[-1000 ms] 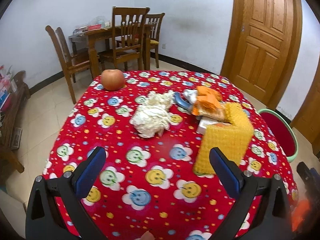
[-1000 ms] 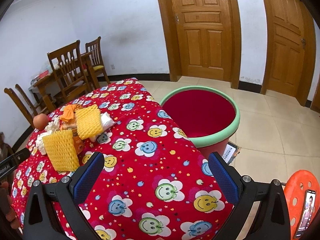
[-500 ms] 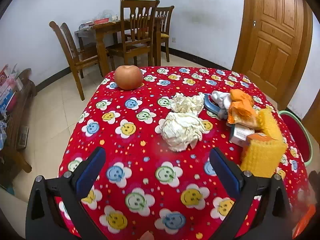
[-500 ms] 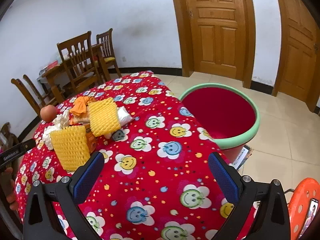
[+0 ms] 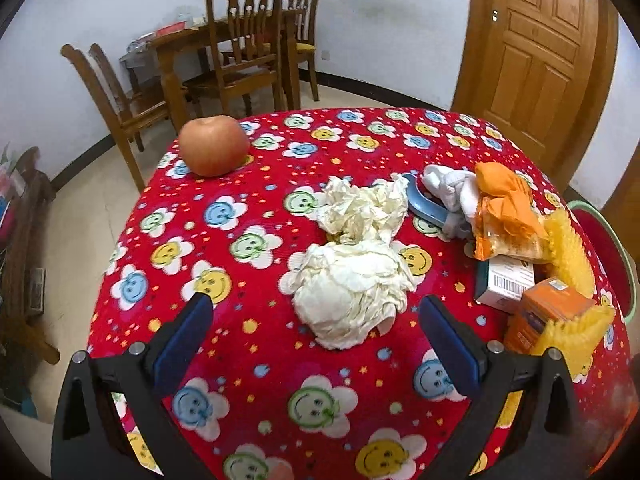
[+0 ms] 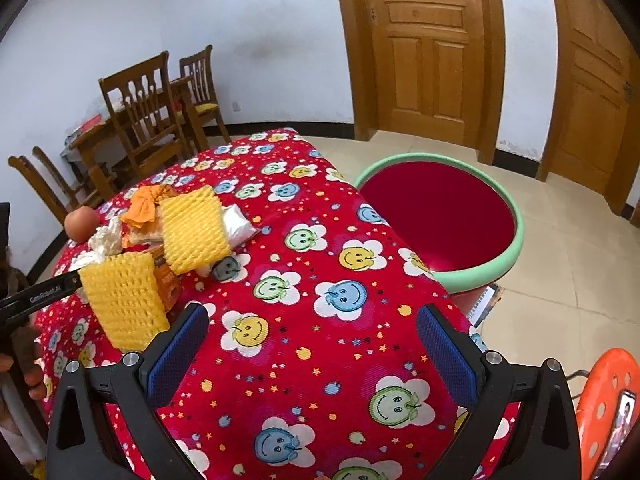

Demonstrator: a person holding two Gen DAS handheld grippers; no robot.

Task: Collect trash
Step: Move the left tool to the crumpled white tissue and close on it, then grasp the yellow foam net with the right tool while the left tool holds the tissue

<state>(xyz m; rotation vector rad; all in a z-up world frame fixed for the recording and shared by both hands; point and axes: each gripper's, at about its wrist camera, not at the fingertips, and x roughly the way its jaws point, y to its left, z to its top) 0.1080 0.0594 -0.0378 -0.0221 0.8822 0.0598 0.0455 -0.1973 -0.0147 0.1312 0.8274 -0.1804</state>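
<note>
Left wrist view: left claw (image 5: 312, 320) spread wide, grasping nothing, low in frame over the red smiley-cloth surface (image 5: 248, 216). Crumpled white tissue wad (image 5: 352, 300) at centre frame, between and just beyond the fingertips, not touched. Second tissue wad (image 5: 366, 208) right behind it, touching. Apple (image 5: 214, 145) upper left, well apart from the trash. Right of centre: blue object (image 5: 426, 210) partly under a white cloth (image 5: 456, 192), orange crumpled wrapper (image 5: 506, 208), white barcode box (image 5: 506, 284), orange box (image 5: 548, 316), yellow foam netting (image 5: 568, 252) at right edge. Green bin rim (image 5: 624, 264) barely visible far right. Right wrist view: right claw (image 6: 312, 344) also released, empty, bottom of frame over bare cloth. Two yellow foam net sleeves (image 6: 194, 230) left of centre, one nearer at lower left, leaning on the pile of boxes and wrappers. Silver packet (image 6: 238, 228) just right of the upper sleeve. Red bin with green rim (image 6: 440, 216) on the floor right of centre, against the surface edge, looks empty. Orange stool (image 6: 608, 400) lower right corner.
</note>
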